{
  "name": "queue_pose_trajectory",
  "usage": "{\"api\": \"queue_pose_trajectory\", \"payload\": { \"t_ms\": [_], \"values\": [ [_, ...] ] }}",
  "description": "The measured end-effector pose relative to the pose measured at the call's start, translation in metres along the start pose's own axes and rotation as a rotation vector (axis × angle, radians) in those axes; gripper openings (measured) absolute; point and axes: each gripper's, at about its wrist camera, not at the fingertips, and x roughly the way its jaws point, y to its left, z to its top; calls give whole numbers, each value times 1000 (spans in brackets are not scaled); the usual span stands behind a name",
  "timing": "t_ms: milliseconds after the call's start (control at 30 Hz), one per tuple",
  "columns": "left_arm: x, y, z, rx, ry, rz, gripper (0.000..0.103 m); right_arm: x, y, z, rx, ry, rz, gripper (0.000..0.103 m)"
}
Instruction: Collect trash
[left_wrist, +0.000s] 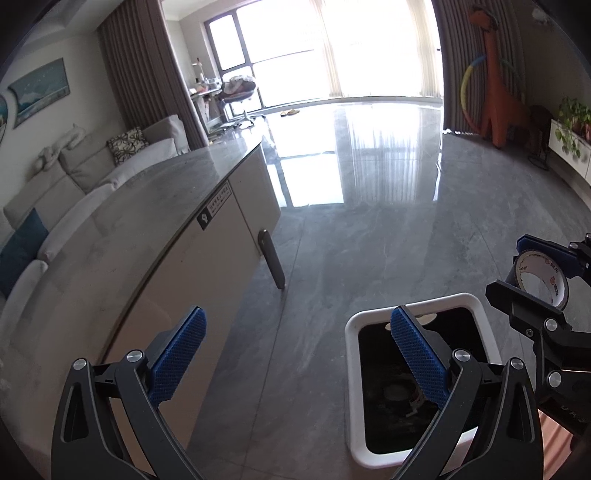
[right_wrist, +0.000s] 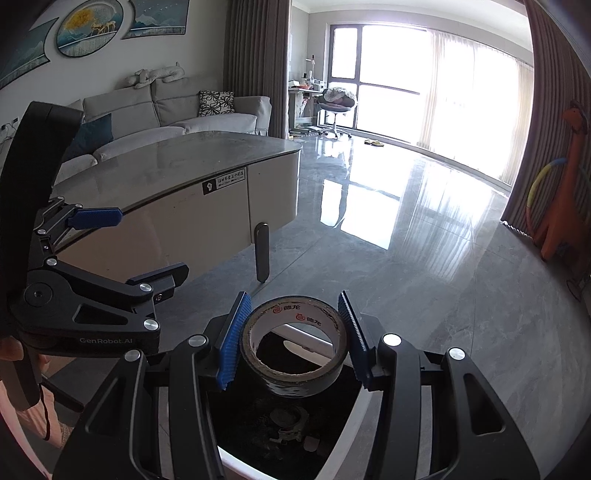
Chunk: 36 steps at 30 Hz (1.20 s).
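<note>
My right gripper (right_wrist: 293, 338) is shut on a black tape roll (right_wrist: 295, 376) with a white printed core, held just above the open white trash bin (right_wrist: 314, 341). The roll also shows in the left wrist view (left_wrist: 539, 280) at the right edge, over the bin's rim (left_wrist: 417, 310). The bin has a black liner and some scraps lie at its bottom (left_wrist: 406, 398). My left gripper (left_wrist: 295, 354) is open and empty, above the floor between the table and the bin; it shows at the left in the right wrist view (right_wrist: 144, 245).
A grey-topped table (left_wrist: 147, 192) with cream sides and a dark leg (left_wrist: 273, 258) stands left of the bin. A light sofa (right_wrist: 166, 110) is behind it. Glossy grey floor (left_wrist: 369, 221) stretches to the windows. An orange giraffe toy (left_wrist: 498, 92) stands at the right.
</note>
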Motion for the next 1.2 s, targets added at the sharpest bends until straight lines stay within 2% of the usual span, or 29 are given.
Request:
{"api": "queue_pose_trajectory", "payload": {
  "t_ms": [33, 67, 100, 167, 600, 867, 1200],
  "values": [
    [1, 1, 0, -6, 1, 0, 99, 2, 0, 0, 4, 17, 18, 51],
    [1, 3, 0, -9, 2, 1, 99, 4, 0, 0, 6, 27, 26, 65],
    [1, 3, 0, -11, 6, 0, 99, 4, 0, 0, 4, 19, 18, 86],
    [1, 5, 0, -20, 7, -2, 99, 3, 2, 1, -1, 7, 9, 97],
    [0, 13, 2, -46, -3, -1, 99, -11, 2, 9, 3, -84, -63, 98],
    [-3, 23, 5, -78, -6, -3, 99, -13, 7, 14, -11, -100, -65, 98],
    [-9, 41, 6, -124, 5, 49, 99, -13, 18, 22, -41, -111, -59, 98]
  ]
}}
